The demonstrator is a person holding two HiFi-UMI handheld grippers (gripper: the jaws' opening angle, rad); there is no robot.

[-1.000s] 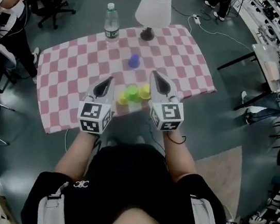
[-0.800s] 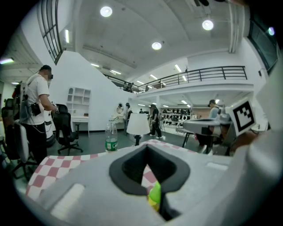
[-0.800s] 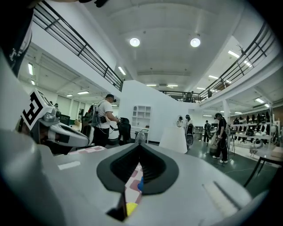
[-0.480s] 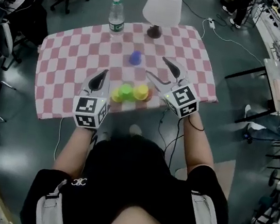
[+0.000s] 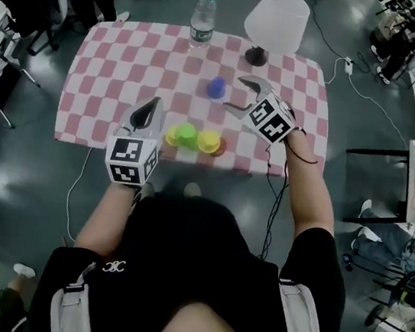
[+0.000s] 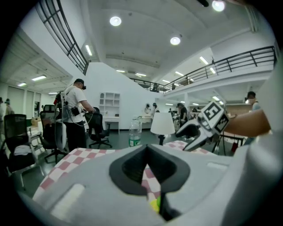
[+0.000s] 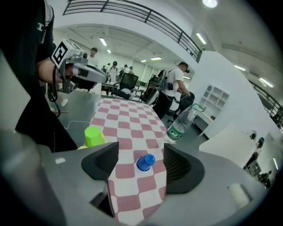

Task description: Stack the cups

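Counter (image 5: 113, 70) under pink-and-white checked cloth. Near front edge, three cups in tight row: left yellow cup (image 5: 173, 135), green cup (image 5: 187, 133), right yellow cup (image 5: 209, 141). Orange sliver at row's right end, perhaps a fourth cup; too small to tell. Blue cup (image 5: 217, 87) alone farther back, apart from row. Right claw (image 5: 234, 93) just beside blue cup, jaws wide, just been opening, nothing between them. Left claw (image 5: 148, 112) over front edge, left of row, jaws together. Bottle (image 5: 202, 25) and lamp (image 5: 275, 24) at far edge.
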